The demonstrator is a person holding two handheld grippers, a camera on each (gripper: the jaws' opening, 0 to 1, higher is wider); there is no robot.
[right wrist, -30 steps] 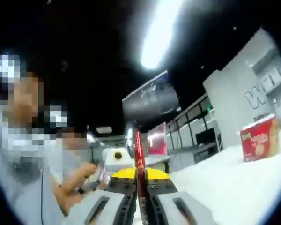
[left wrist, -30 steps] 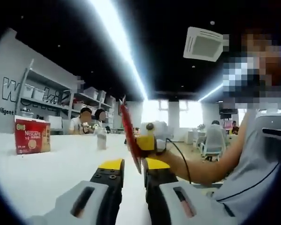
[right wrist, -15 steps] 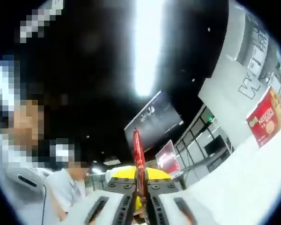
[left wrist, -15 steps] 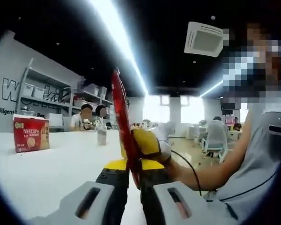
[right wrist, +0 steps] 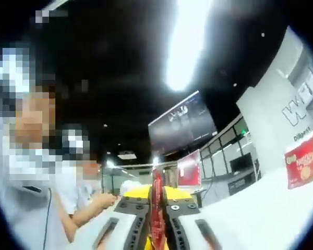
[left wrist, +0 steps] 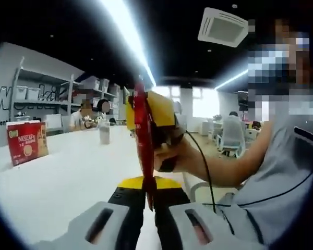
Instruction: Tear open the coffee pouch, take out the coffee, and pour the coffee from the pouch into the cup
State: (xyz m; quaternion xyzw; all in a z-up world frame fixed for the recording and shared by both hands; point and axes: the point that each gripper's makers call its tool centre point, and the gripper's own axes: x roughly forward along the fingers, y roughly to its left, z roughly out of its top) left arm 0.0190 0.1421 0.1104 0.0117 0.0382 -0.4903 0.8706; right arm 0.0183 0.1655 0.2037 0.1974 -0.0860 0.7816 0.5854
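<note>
I'm holding the red coffee pouch edge-on between both grippers, up off the table. L gripper: its fingers are clamping the pouch's lower end, pouch standing upright out of them. In the left gripper view the R gripper, yellow-tipped, is sitting at the pouch's upper part w/ the person's hand wrapped on its handle and a thin black cable hanging from it.

R gripper view: R gripper fingers are pressing together on the pouch, a thin red strip sticking up btwn them. I'm also seeing the person's other hand at left.

Red Nescafe box is standing on the table well off to the side, apart from the pouch; same box is showing at the far right edge in the R gripper view. Small bottle-like item is further back on the table, too blurry to ID.
</note>
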